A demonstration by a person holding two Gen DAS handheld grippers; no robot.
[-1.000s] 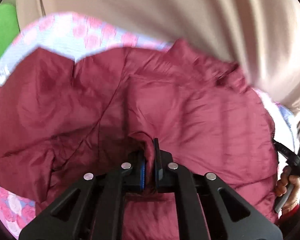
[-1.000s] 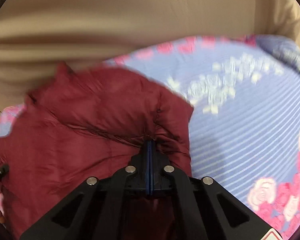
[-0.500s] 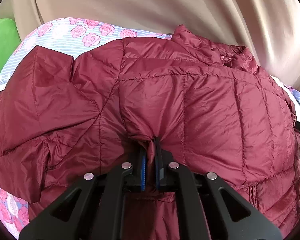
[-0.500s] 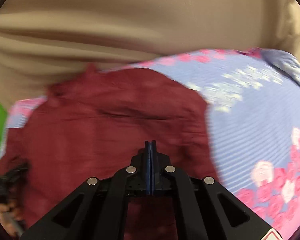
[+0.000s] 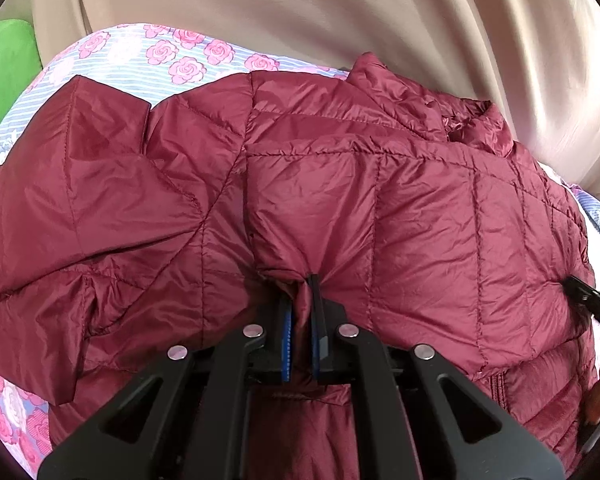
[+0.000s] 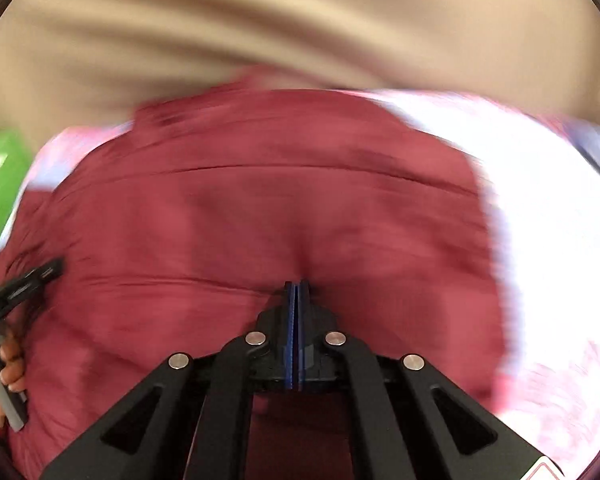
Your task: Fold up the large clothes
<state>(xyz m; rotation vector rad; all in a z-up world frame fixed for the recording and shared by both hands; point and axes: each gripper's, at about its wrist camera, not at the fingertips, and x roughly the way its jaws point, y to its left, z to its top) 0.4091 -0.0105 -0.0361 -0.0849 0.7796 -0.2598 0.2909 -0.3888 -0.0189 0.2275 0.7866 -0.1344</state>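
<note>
the maroon jacket [image 5: 380,208] now lies spread wider; left tool [image 5: 302,300] and right tool [image 6: 297,286] still pinch it.

Maroon puffer jacket [image 5: 380,208] now spread wider and flatter over the floral sheet [image 5: 140,60], collar exposed.

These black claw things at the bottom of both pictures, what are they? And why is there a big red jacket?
Those claws are grabbers, each with two fingers. A person holds one in each hand, and a small camera sits on each grabber looking out along its fingers. So one picture comes from the left grabber and the other from the right grabber.

The red jacket is puffy and lies spread on a flowery sheet, with a beige curtain behind. The person is folding it. Both grabbers are pinching the jacket's cloth. The right picture is blurry. At its left edge you can see the person's hand holding the other grabber.
</note>
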